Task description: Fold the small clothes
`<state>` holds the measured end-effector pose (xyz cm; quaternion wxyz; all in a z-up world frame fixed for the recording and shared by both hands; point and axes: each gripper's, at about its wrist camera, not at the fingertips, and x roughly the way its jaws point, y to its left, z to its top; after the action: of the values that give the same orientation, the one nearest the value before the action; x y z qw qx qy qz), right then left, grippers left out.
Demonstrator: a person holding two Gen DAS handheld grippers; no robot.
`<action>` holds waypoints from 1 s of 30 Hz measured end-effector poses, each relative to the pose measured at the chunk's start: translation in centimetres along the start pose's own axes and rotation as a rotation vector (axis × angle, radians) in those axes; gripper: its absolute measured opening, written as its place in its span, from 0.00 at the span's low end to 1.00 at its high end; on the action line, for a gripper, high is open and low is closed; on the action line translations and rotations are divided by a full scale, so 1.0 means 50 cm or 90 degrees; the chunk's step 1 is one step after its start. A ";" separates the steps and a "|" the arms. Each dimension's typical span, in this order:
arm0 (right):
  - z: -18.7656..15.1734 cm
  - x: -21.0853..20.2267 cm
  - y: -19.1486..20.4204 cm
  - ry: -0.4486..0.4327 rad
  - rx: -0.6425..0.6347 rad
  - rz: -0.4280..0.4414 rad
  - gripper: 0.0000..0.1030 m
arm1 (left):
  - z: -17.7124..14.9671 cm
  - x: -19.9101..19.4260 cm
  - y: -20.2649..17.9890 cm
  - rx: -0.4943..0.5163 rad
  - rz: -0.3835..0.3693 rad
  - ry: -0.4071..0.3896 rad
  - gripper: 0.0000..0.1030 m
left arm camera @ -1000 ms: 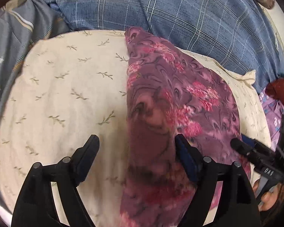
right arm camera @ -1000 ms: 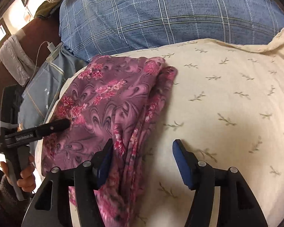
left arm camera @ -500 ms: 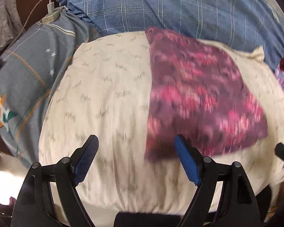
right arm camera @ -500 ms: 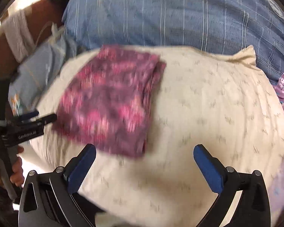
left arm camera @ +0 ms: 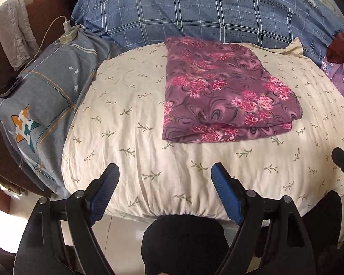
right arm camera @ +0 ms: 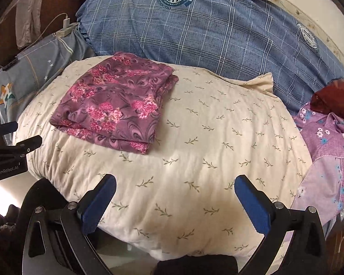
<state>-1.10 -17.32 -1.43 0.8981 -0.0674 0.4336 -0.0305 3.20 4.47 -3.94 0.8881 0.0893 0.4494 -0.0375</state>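
A folded purple garment with pink flowers [left arm camera: 224, 91] lies flat on a cream leaf-print pillow [left arm camera: 130, 119]; it also shows in the right wrist view [right arm camera: 117, 103], on the pillow's [right arm camera: 217, 137] far left part. My left gripper [left arm camera: 165, 183] is open and empty, held back near the pillow's front edge. My right gripper [right arm camera: 175, 192] is open wide and empty, also over the front edge. Neither touches the garment. The left gripper's body [right arm camera: 6, 158] shows at the left edge of the right wrist view.
A blue plaid pillow [right arm camera: 195, 32] lies behind. A grey pillow with stars [left arm camera: 39, 105] lies to the left, with a charger and cable [left arm camera: 67, 32] on it. Lilac floral clothes [right arm camera: 330, 151] and a dark red item [right arm camera: 337, 98] lie to the right.
Both grippers have let go of the garment and pulled back toward the pillow's front edge. The right gripper has opened wider. The garment now lies folded and still.
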 end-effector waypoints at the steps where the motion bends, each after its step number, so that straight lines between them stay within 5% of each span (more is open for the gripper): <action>1: -0.004 -0.006 -0.002 0.000 0.001 0.005 1.00 | -0.001 -0.002 0.000 0.001 0.001 -0.001 0.80; 30: -0.067 -0.055 -0.055 -0.009 0.032 -0.023 1.00 | -0.048 -0.066 -0.069 0.061 -0.105 -0.010 0.80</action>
<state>-5.42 -20.06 -0.97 0.9017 -0.0533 0.4253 -0.0573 -1.16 1.48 -3.09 0.8801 0.0944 0.4460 -0.1326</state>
